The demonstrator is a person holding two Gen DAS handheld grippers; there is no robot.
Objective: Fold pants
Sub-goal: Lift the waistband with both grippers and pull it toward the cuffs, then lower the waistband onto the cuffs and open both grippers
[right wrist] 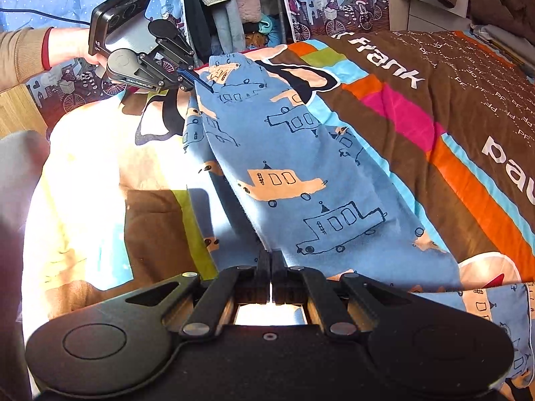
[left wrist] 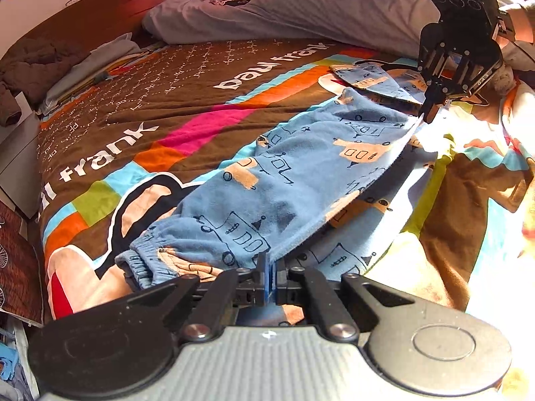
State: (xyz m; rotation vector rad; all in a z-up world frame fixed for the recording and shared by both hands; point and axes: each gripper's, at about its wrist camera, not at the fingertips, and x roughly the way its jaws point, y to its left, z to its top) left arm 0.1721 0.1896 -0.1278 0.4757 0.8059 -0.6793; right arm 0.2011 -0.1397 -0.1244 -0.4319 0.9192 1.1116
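Blue fabric sits pinched between the closed jaws of the left hand-held gripper (left wrist: 270, 279), close under its own camera. That cloth is the edge of the pants (left wrist: 284, 180), which lie along the bedspread (left wrist: 140, 107), one leg lifted off the other. Only the right view shows the right hand-held gripper (right wrist: 270, 279) clamped on the same raised edge; the left view alone shows pillows (left wrist: 301, 10).
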